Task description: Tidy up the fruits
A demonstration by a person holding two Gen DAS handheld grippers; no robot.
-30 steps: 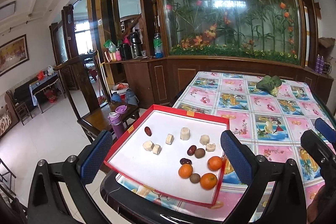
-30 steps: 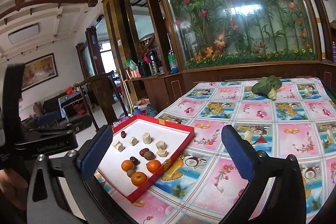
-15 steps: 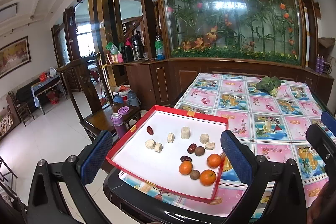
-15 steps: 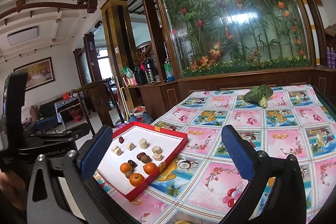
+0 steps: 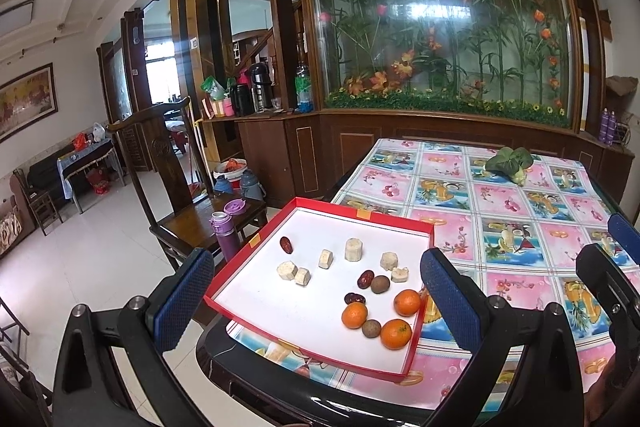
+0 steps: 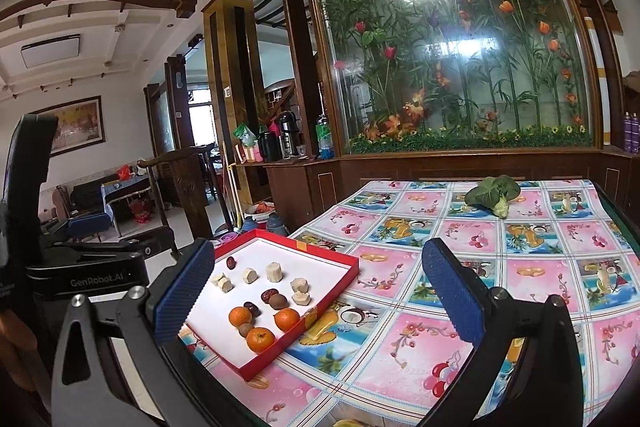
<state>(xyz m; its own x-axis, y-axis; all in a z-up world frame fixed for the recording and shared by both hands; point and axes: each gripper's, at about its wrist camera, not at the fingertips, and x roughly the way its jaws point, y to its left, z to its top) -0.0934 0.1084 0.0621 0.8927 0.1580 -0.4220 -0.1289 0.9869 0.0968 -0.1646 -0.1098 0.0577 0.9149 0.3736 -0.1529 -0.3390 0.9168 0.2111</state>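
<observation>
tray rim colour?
Red rim on the tray, white inside. Clearest in the left wrist view.

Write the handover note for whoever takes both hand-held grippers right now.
Left hand-held gripper: open, empty, above the near table edge.
Right hand-held gripper: open, empty, over the tablecloth.
Red tray at the table corner holds three oranges, brown round fruits, red dates and pale chunks, all mixed.
A leafy green vegetable lies at the far end.
Done: no sorting visible. Left: group the fruits.
</observation>
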